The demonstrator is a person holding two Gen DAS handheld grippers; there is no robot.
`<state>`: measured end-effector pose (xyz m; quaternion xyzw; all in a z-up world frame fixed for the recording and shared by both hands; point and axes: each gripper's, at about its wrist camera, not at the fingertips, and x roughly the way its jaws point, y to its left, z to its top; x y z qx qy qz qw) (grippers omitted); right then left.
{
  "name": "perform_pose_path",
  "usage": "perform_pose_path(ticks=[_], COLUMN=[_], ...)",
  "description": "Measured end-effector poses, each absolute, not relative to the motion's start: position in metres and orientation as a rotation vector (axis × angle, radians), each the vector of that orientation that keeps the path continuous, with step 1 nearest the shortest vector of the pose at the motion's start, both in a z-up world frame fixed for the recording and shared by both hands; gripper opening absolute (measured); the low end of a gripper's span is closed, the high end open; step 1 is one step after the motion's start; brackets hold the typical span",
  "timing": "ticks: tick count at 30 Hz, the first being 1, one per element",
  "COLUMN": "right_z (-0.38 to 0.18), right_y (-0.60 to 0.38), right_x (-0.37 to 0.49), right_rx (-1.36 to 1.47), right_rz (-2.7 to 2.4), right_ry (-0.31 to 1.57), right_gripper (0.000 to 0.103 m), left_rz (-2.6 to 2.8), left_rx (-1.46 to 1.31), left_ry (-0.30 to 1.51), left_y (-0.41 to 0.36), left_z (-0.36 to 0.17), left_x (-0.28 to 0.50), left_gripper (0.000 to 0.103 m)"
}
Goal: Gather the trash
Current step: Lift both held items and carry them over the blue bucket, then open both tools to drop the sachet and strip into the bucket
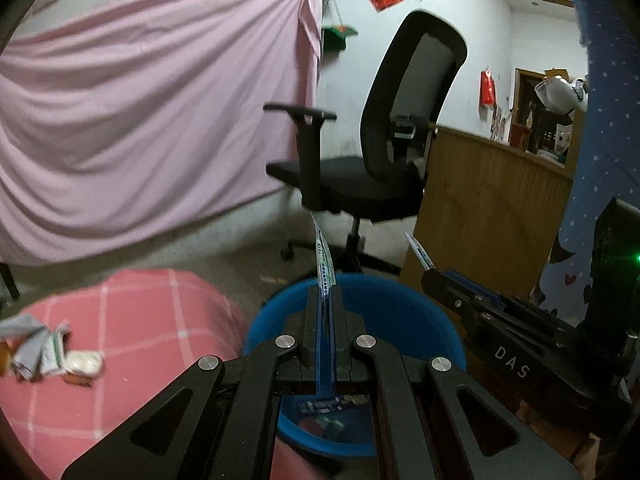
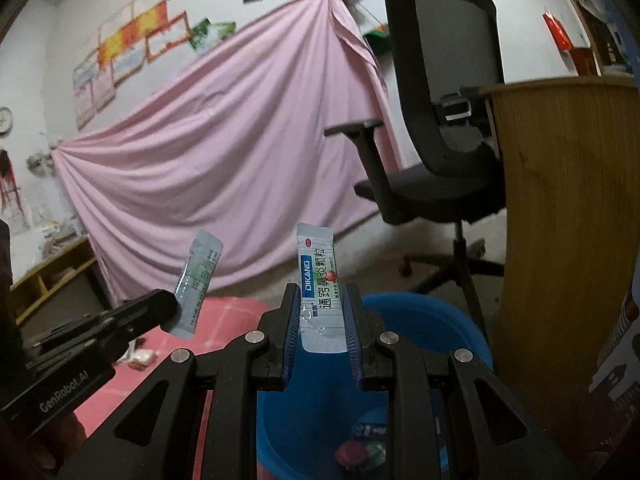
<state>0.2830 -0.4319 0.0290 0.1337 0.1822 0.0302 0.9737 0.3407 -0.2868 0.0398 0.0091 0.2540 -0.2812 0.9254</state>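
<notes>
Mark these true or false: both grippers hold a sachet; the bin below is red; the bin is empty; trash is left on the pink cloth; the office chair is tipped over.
1. Both grippers hold a sachet. True: the left gripper is shut on an edge-on left sachet, and the right gripper clamps the right sachet.
2. The bin is red. False: the blue bin is blue.
3. The bin is empty. False: wrappers lie inside.
4. Trash is left on the pink cloth. True: crumpled wrappers lie there.
5. The chair is tipped over. False: the office chair stands upright.
</notes>
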Motion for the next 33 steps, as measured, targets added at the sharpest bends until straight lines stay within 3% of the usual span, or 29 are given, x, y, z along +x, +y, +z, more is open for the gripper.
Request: perform_pose_path(ticks=[11, 17, 19, 23, 29, 31, 33], right_z=[0.011, 0.004, 0.002, 0.004, 0.009, 0.011, 0.013], right_y=[-0.438, -0.444, -0.445, -0.444, -0.442, -0.442, -0.443], right_x=[0.295, 0.299, 0.299, 0.299, 0.298, 0.297, 0.298], right_rx=[0.292, 0.321, 0.331, 0.332, 0.333, 0.331, 0.33], right_rz=[0.025, 0.015, 0.017, 0.02, 0.022, 0.013, 0.004], right_ry=[0.482, 0.527, 0.533, 0.531, 0.506, 0.495, 0.488], right_gripper=[0.022, 0.025, 0.028, 0.034, 0.049, 0.053, 0.069], left_rz=[-0.578, -0.547, -0.53, -0.502, -0.435, -0.397, -0.363], left_rx=[-0.019, -0.04, -0.049, -0.091, -0.131, -0.146, -0.158], left_ry=[0.666, 0.703, 0.693, 0.665, 0.613, 0.581, 0.547], left_y=[-0.285, -0.274, -0.269, -0.254, -0.234, -0.226, -0.22], left_z=[0.023, 0.018, 0.02, 0.028, 0.041, 0.044, 0.046], left_x=[0.361, 0.361, 0.36, 0.356, 0.35, 0.346, 0.342], left_gripper=[0.002, 0.013, 0.025, 0.038, 0.074, 0.093, 0.099])
